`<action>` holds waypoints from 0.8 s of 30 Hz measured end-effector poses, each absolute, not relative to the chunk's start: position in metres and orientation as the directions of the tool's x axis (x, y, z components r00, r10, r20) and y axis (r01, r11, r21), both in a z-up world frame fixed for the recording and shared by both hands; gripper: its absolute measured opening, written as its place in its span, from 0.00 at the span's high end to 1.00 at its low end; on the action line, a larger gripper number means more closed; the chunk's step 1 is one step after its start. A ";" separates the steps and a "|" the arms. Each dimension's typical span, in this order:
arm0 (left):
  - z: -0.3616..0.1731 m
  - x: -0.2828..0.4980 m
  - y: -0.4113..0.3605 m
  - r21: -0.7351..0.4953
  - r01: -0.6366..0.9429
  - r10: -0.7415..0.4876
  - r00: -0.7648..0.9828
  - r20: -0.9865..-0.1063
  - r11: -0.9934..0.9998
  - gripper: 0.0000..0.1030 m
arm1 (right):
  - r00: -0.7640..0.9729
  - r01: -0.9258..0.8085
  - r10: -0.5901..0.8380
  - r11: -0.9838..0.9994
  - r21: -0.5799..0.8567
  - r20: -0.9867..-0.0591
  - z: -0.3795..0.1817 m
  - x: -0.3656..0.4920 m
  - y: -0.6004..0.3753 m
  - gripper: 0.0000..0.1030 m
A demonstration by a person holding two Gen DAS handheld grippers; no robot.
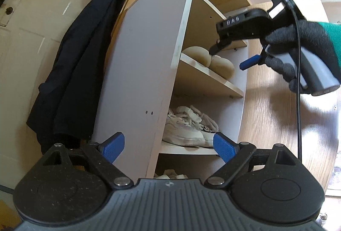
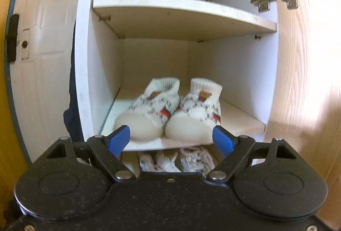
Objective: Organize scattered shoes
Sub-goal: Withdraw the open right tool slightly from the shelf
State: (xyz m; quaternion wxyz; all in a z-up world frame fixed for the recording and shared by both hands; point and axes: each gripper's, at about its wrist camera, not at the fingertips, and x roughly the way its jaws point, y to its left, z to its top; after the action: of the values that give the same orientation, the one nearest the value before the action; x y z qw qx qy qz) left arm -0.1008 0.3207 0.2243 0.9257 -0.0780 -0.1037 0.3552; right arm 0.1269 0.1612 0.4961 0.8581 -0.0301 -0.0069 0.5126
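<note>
A pair of cream knit slippers [image 2: 170, 111] with rounded pale toe caps and red-striped bands sits upright side by side, touching, toes at the front edge of the middle shelf [image 2: 240, 122]. White sneakers [image 1: 187, 126] lie jumbled on the shelf below.

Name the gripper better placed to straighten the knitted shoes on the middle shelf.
Right. The right gripper faces the knitted shoes squarely, open at the shelf edge; the left gripper hangs back, lower.
</note>
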 end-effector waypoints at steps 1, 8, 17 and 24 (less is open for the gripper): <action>0.224 -0.100 0.320 -0.217 -0.640 0.672 0.728 0.137 0.737 0.12 | 0.478 -0.878 0.878 0.476 -0.054 -0.018 0.496 0.131 0.161 0.21; 0.224 -0.097 0.320 -0.211 -0.635 0.666 0.735 0.130 0.743 0.12 | 0.503 -0.864 0.864 0.503 0.005 0.003 0.495 0.160 0.153 0.39; 0.223 -0.095 0.319 -0.210 -0.632 0.661 0.739 0.127 0.746 0.12 | 0.527 -0.849 0.849 0.525 0.060 0.032 0.490 0.172 0.149 0.39; 0.222 -0.093 0.317 -0.202 -0.628 0.655 0.745 0.124 0.752 0.12 | 0.455 -0.889 0.887 0.458 -0.017 0.084 0.489 0.141 0.163 0.39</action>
State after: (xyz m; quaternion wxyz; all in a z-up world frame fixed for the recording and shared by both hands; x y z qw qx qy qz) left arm -0.0933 0.3170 0.2216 0.9312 -0.0736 -0.0937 0.3446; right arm 0.1412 0.1629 0.4893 0.8528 0.0143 -0.0402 0.5205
